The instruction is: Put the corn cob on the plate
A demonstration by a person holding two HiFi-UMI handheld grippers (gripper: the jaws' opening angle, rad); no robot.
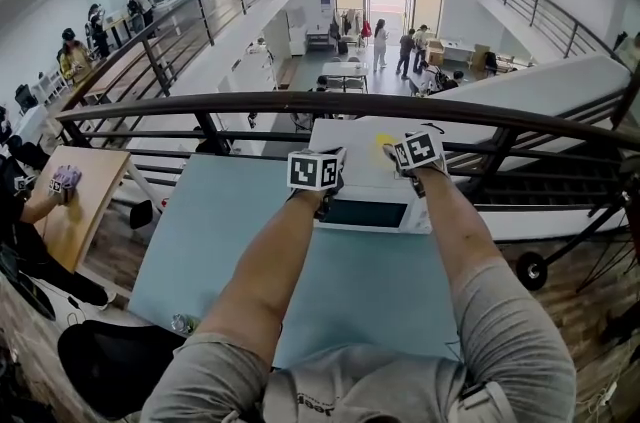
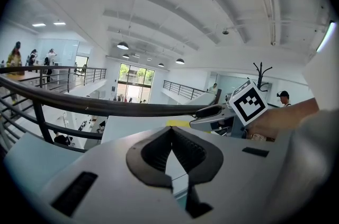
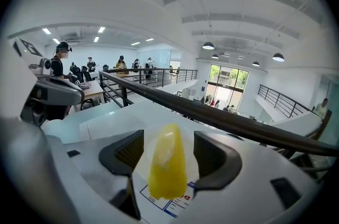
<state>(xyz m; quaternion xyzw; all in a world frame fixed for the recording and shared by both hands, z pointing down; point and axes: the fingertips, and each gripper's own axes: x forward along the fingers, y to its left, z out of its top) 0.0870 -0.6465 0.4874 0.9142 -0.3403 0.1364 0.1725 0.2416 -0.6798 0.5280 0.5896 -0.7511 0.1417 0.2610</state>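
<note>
You are holding both claws over the big light blue table (image 1: 220, 241). A long dark rail (image 1: 300, 103) is running across, past the claws. A white top (image 1: 350, 136) is lying just ahead of them. Your left claw (image 2: 170, 135) is pinching its jaws together with nothing in them. Your right claw (image 3: 167, 144) is holding its jaws wide apart. The yellow corn cob (image 3: 168, 167) is sitting between those jaws, with a gap on each side, resting on the white top.
</note>
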